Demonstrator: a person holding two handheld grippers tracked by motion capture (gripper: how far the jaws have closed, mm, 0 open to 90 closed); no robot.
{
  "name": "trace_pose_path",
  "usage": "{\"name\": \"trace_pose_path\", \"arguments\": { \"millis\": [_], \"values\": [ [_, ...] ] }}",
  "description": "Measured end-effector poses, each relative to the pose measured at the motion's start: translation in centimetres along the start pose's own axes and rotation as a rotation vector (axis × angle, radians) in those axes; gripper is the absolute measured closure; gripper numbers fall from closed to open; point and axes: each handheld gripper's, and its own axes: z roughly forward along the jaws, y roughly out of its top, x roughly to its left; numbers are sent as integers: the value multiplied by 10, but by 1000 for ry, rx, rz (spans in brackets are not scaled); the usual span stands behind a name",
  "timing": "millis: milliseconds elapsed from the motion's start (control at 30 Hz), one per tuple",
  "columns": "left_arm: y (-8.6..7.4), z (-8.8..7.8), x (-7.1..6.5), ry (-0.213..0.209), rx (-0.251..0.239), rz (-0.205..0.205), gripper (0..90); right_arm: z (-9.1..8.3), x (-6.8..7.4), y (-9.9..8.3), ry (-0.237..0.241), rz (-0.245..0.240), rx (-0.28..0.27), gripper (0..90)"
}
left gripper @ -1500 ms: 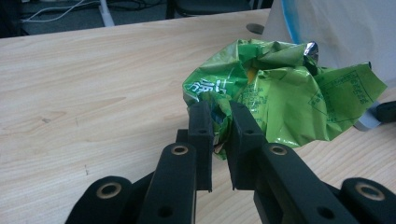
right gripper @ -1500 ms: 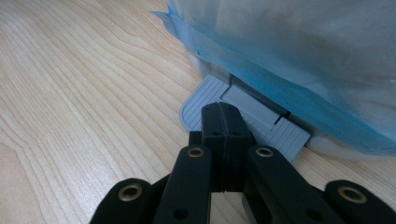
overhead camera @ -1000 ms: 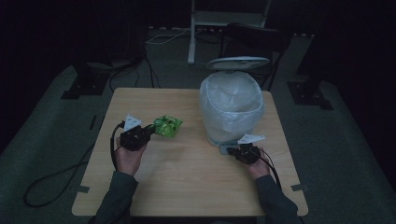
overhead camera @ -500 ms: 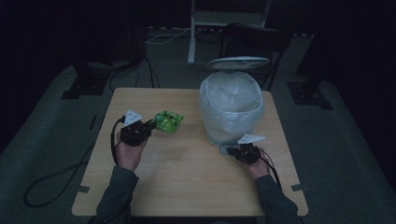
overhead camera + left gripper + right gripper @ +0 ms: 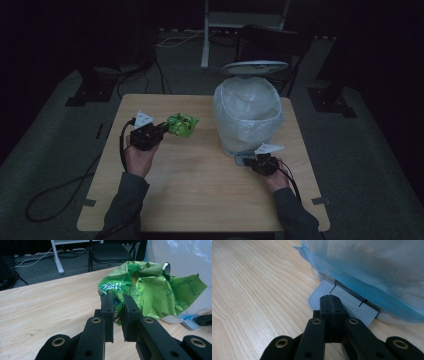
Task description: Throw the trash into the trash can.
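Left tongs (image 5: 161, 131): pinching a crumpled green wrapper (image 5: 181, 124) by its near edge; in the left gripper view the two black jaws close on a fold of the foil, with the left tongs (image 5: 116, 305) held a little above the desk (image 5: 200, 190).
Green wrapper: it sticks out ahead of the left tongs, bunched and creased, with white print on the green wrapper (image 5: 150, 287) and a bit of silver lining showing at its top (the print is too small to read); it hangs clear of the wood rather than lying flat on it.
Right tongs (image 5: 248, 161): pressed together with nothing between them; in the right gripper view the jaws of the right tongs (image 5: 332, 305) meet flush, tips resting on the grey pedal (image 5: 342, 302).
Pedal: a ribbed grey plate that juts from the foot of the bin (image 5: 247, 117), directly under and ahead of the right tongs' tips.
Bin: a pedal bin lined with a pale translucent bag (image 5: 372, 267), standing just beyond the right tongs and well to the right of the left tongs; its round lid (image 5: 255, 67) stands raised behind the opening (so the mouth is uncovered).
Desk: pale wood grain, bare between the two pairs of tongs.
Hands: the left hand (image 5: 139, 155) and right hand (image 5: 274, 176) come in from the near edge, each in a dark sleeve.
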Motion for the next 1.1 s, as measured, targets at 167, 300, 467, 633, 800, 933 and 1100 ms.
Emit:
{"name": "trace_pose_path", "arguments": {
  "millis": [167, 300, 467, 633, 800, 933, 1100],
  "values": [
    [4, -1, 1, 3, -5, 1, 819, 0, 0, 0, -1, -2, 0, 900],
    [9, -2, 3, 6, -12, 2, 819, 0, 0, 0, -4, -4, -1, 900],
    [16, -3, 3, -1, -22, 4, 819, 0, 1, 0, -2, 0, 0, 900],
    [23, -3, 1, -5, -27, 19, 819, 0, 0, 0, -4, -4, 1, 899],
    [30, -3, 0, -7, -31, 30, 819, 0, 0, 0, -1, -3, -2, 899],
    [35, -3, 0, -6, -36, 34, 819, 0, 0, 0, -1, -4, -2, 899],
    [40, -3, 0, -6, -38, 42, 819, 0, 0, 0, 1, -3, -3, 899]
  ]
}}
